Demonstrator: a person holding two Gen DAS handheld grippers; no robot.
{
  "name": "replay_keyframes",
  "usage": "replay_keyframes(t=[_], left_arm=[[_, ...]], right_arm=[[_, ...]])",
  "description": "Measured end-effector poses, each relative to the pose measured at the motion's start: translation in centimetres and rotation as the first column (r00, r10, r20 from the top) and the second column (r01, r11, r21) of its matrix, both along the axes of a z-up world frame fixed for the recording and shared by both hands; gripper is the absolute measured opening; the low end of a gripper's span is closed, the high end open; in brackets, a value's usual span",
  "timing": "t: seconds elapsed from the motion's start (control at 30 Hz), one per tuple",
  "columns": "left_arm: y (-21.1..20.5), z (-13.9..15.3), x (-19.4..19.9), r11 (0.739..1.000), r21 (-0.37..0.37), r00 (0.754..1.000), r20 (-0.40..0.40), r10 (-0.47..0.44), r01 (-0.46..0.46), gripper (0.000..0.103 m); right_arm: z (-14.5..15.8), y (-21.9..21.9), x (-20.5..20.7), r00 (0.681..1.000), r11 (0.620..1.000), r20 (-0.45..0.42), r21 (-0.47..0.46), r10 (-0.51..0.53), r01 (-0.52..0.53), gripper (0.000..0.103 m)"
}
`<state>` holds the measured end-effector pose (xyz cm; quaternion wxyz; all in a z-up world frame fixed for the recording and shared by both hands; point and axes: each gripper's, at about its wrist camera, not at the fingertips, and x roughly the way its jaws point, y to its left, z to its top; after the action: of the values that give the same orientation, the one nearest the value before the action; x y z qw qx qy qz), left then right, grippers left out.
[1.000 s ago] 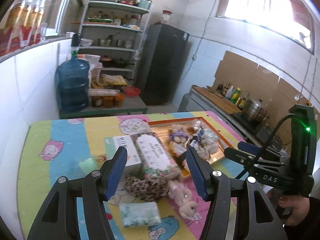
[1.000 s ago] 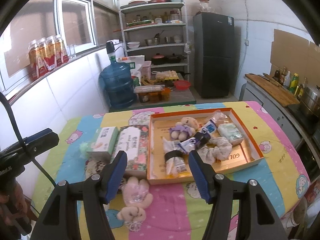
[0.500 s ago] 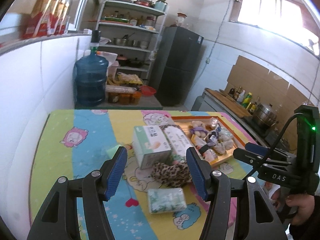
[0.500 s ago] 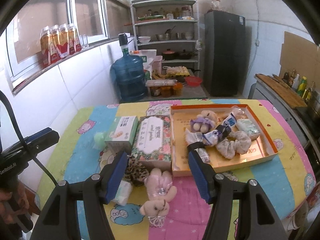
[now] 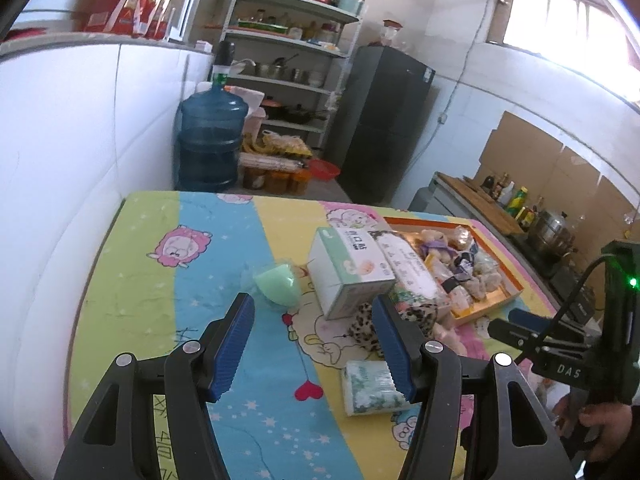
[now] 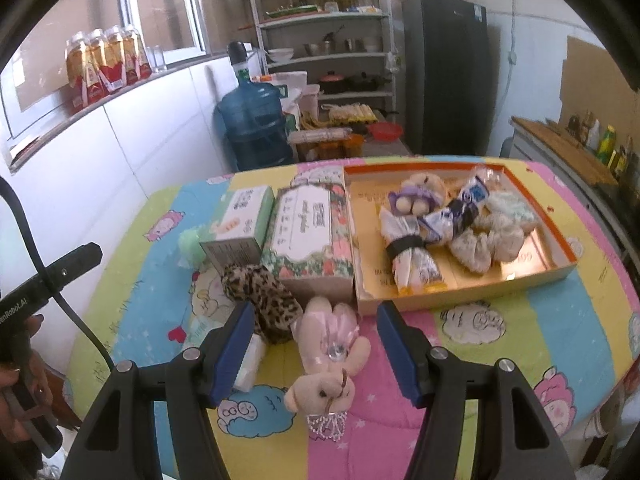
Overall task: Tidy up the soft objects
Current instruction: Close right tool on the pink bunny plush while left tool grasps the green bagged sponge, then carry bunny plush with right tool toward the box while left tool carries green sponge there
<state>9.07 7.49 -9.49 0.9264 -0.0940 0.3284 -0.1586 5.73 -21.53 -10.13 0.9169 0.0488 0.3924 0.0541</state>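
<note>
An orange-rimmed tray on the table holds several soft items: a small plush, wrapped packets and scrunchies. Outside it lie a pink plush rabbit, a leopard-print scrunchie, a tissue pack and a light green sponge. My right gripper is open, its fingers either side of the pink rabbit, above it. My left gripper is open and empty over the cloth, the green sponge just beyond its left finger. The leopard scrunchie shows by its right finger.
A white-green tissue box and a floral box stand left of the tray. The table has a colourful cartoon cloth and meets a white tiled wall on the left. A water jug, shelves and a fridge stand behind.
My left gripper has swung left, from over the boxes and scrunchie toward the green sponge. My right gripper has moved left and closer, from the tray's front to over the pink rabbit.
</note>
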Motion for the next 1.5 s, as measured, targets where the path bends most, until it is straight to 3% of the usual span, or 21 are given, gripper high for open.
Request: replay_keyframes(t=[0.27,0.7,0.83,1.0,1.5], left_arm=[[-0.2,-1.3,1.1,1.0,0.003,1.0,-0.024,0.002,-0.002,0.063],[-0.7,-4.4,5.9,0.999,0.012,0.995,-0.096,0.039,-0.038,0.063],[-1.0,-5.8,8.4,0.997,-0.013,0.988,-0.138,0.074,-0.076,0.063],[-1.9,-7.6,11.1,0.995,0.008,0.982,-0.165,0.094,-0.094,0.063],[-3.2,-11.0,14.2,0.994,0.023,0.965,-0.239,0.105,-0.102,0.063]], right_arm=[[-3.3,-0.4,1.1,0.996,0.999,-0.092,0.038,-0.017,0.021,0.064],[-7.0,-0.3,3.1,0.98,0.999,-0.195,-0.015,-0.042,0.04,0.064],[-7.5,-0.2,3.3,0.979,0.999,-0.203,-0.027,-0.03,0.025,0.064],[-8.1,-0.2,3.4,0.976,1.0,-0.216,-0.027,-0.01,0.005,0.064],[-8.9,-0.1,4.4,0.971,0.999,-0.236,-0.024,0.04,-0.047,0.063]])
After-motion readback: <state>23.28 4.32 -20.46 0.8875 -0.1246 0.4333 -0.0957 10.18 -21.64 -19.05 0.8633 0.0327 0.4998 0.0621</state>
